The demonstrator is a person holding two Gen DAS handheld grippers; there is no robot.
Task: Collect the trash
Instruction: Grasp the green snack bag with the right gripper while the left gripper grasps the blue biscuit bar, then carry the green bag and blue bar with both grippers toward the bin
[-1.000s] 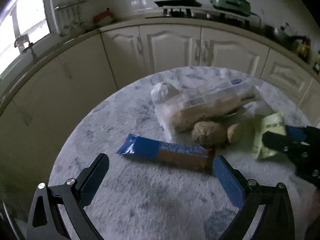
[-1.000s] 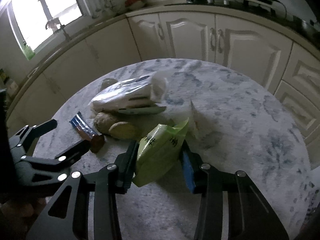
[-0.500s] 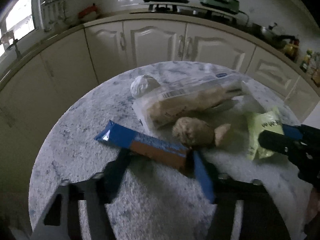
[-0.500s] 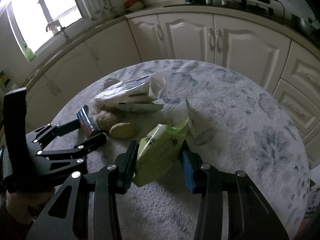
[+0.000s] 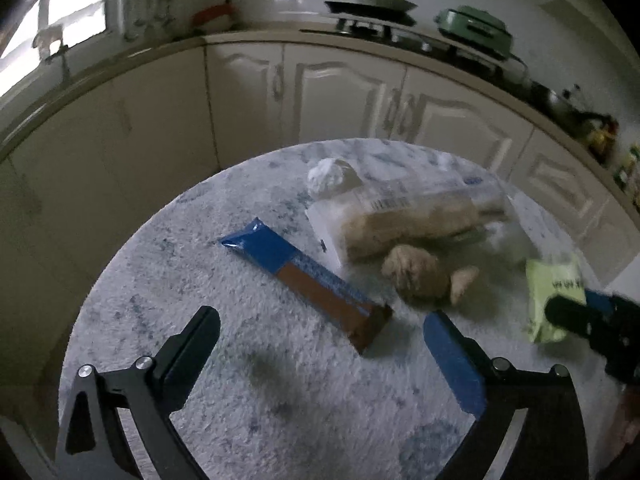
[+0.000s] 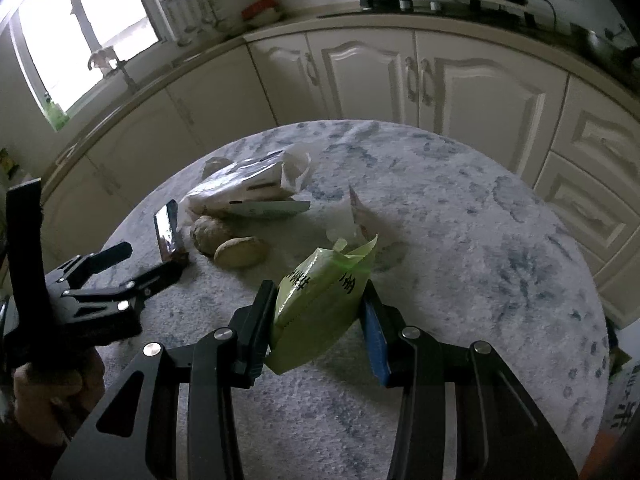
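A blue and brown snack wrapper point(image 5: 308, 276) lies flat on the round marble table point(image 5: 200, 360); it also shows in the right wrist view point(image 6: 168, 232). My left gripper point(image 5: 320, 340) is open and empty, its fingertips just short of the wrapper's brown end; it shows in the right wrist view point(image 6: 140, 264). My right gripper point(image 6: 320, 308) is shut on a light green packet point(image 6: 320, 304), held above the table; the packet shows in the left wrist view point(image 5: 552, 292). A clear plastic bag point(image 5: 412, 216), two brown lumps point(image 5: 420, 276) and a white wad point(image 5: 332, 172) lie behind the wrapper.
A torn clear scrap point(image 6: 360, 216) lies on the table beyond the green packet. White kitchen cabinets point(image 6: 400, 72) curve around behind the table, with a stove point(image 5: 372, 20) and a green appliance point(image 5: 476, 28) on the counter. A window point(image 6: 72, 36) is at the left.
My left gripper was narrowed over the wrapper's brown end half a second ago; now it is open wide again and drawn back, the wrapper still flat. The right gripper holds the green packet steady.
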